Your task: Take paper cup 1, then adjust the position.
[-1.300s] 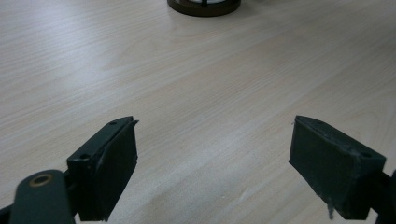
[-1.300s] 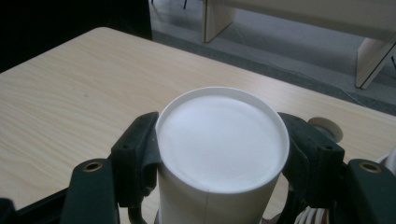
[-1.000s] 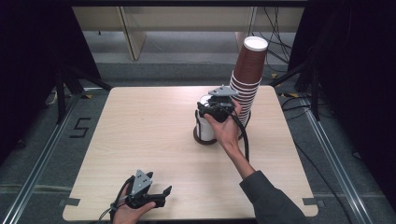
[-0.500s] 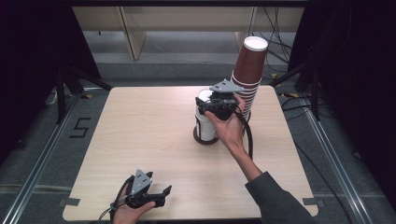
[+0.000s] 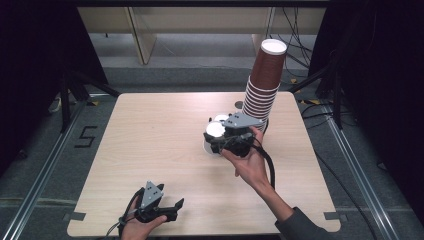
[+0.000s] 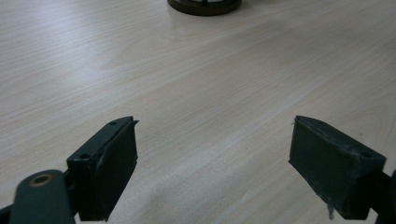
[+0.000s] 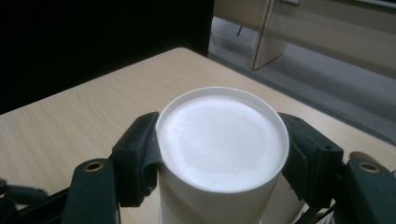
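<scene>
The white upside-down paper cup (image 7: pixel 219 154), clamped in the right gripper (image 5: pixel 226 141), is now carried leftward off the tall brown cup stack (image 5: pixel 264 82), suggesting separation is under way; the left gripper (image 5: pixel 159 210) rests half-open, empty.

A tall stack of brown paper cups (image 5: pixel 264 85) stands upside down at the wooden table's (image 5: pixel 150 135) far edge, above grey floor (image 5: pixel 200 55) and trailing cables (image 5: pixel 300 60).
</scene>
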Demonstrator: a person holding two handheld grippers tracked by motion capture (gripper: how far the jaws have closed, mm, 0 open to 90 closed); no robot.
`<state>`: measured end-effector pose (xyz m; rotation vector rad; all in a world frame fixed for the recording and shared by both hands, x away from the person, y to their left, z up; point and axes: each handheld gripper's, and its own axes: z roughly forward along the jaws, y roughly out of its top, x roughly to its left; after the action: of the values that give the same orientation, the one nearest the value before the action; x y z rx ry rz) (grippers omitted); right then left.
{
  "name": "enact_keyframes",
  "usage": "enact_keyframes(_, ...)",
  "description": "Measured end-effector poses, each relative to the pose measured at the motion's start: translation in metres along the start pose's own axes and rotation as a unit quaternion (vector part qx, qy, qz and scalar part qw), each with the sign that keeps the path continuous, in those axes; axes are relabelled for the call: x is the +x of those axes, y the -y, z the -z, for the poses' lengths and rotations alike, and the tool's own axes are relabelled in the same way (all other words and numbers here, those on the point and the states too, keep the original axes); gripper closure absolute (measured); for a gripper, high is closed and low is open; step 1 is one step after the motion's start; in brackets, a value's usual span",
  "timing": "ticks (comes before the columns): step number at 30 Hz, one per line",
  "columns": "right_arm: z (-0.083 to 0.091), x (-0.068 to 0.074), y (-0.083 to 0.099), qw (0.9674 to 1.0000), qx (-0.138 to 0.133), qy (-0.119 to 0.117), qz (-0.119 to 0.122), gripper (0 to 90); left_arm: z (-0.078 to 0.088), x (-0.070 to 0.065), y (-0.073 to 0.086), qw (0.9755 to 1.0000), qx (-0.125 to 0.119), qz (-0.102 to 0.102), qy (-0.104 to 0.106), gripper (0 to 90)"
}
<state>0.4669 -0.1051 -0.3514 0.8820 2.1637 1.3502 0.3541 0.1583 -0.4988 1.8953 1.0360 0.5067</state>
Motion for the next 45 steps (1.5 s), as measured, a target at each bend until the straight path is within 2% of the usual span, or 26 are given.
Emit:
enact_keyframes(3,0.000,0.001,0.005,1.0000,0.003,-0.002,0.001,34.8,0.000,0.001,0.000,1.0000,-0.002,0.001,0.001,14.6)
enact_keyframes(4,-0.001,0.002,0.012,0.9999,0.009,-0.008,0.002,34.8,0.000,0.000,0.000,1.0000,0.000,0.001,-0.001,14.7)
enact_keyframes(12,-0.005,0.006,0.035,0.9991,0.027,-0.034,-0.007,34.7,-0.001,0.000,0.000,1.0000,-0.004,0.005,0.001,14.7)
enact_keyframes(13,-0.005,0.006,0.035,0.9991,0.027,-0.034,-0.007,34.7,-0.001,0.000,0.000,1.0000,-0.004,0.005,0.001,14.7)
enact_keyframes(14,-0.007,0.007,0.039,0.9984,0.029,-0.048,-0.006,34.7,-0.001,0.001,0.000,1.0000,-0.001,0.004,0.001,14.7)
enact_keyframes(15,-0.007,0.007,0.039,0.9984,0.029,-0.048,-0.006,34.7,-0.001,0.001,0.000,1.0000,-0.001,0.004,0.001,14.7)
enact_keyframes(16,-0.007,0.010,0.042,0.9971,0.039,-0.061,-0.025,34.8,-0.002,0.000,-0.001,1.0000,-0.002,0.002,0.000,14.7)
enact_keyframes(17,-0.007,0.009,0.043,0.9974,0.037,-0.060,-0.009,34.8,-0.002,0.000,-0.001,1.0000,-0.001,0.000,0.001,14.7)
enact_keyframes(19,-0.006,0.012,0.045,0.9963,0.041,-0.072,-0.019,34.8,-0.002,0.000,0.000,1.0000,-0.001,0.001,0.003,14.7)
enact_keyframes(22,-0.004,0.015,0.048,0.9957,0.039,-0.082,-0.013,34.7,-0.002,0.000,-0.001,1.0000,-0.002,-0.001,0.006,14.7)
enact_keyframes(23,-0.003,0.017,0.049,0.9951,0.046,-0.083,-0.026,34.8,-0.001,-0.001,-0.001,1.0000,-0.004,0.000,0.006,14.7)
enact_keyframes(24,-0.003,0.017,0.049,0.9951,0.046,-0.083,-0.026,34.8,-0.001,-0.001,-0.001,1.0000,-0.004,0.000,0.006,14.6)
enact_keyframes(25,-0.002,0.018,0.050,0.9952,0.046,-0.084,-0.019,34.8,0.000,-0.001,-0.002,0.9998,-0.015,-0.001,0.011,14.7)
enact_keyframes(26,-0.002,0.020,0.051,0.9951,0.044,-0.085,-0.026,34.7,-0.001,-0.002,-0.002,0.9998,-0.018,0.003,0.012,14.6)
enact_keyframes(27,-0.003,0.019,0.051,0.9952,0.040,-0.088,-0.010,34.7,-0.001,-0.002,-0.002,0.9997,-0.020,0.001,0.014,14.6)
enact_keyframes(28,-0.003,0.020,0.052,0.9953,0.039,-0.088,-0.008,34.7,-0.001,-0.002,-0.002,0.9995,-0.026,0.001,0.018,14.7)
enact_keyframes(30,-0.004,0.022,0.053,0.9944,0.043,-0.096,-0.011,34.7,-0.002,-0.003,-0.004,0.9990,-0.037,-0.003,0.024,14.6)
enact_keyframes(35,-0.006,0.027,0.055,0.9928,0.045,-0.110,-0.015,34.7,-0.006,-0.006,-0.006,0.9987,-0.047,-0.004,0.019,14.6)
enact_keyframes(37,-0.007,0.030,0.056,0.9919,0.046,-0.118,-0.010,34.7,-0.009,-0.008,-0.007,0.9978,-0.059,-0.011,0.029,14.6)
enact_keyframes(39,-0.008,0.033,0.057,0.9918,0.045,-0.120,-0.006,34.7,-0.009,-0.009,-0.008,0.9975,-0.063,-0.014,0.030,14.6)
enact_keyframes(40,-0.009,0.035,0.057,0.9905,0.042,-0.131,-0.010,34.7,-0.010,-0.011,-0.008,0.9967,-0.071,-0.015,0.035,14.6)
enact_keyframes(42,-0.009,0.038,0.057,0.9912,0.041,-0.126,-0.001,34.7,-0.010,-0.014,-0.008,0.9960,-0.078,-0.023,0.038,14.6)
enact_keyframes(45,-0.011,0.045,0.057,0.9896,0.036,-0.139,-0.009,34.7,-0.011,-0.017,-0.009,0.9949,-0.083,-0.033,0.047,14.6)
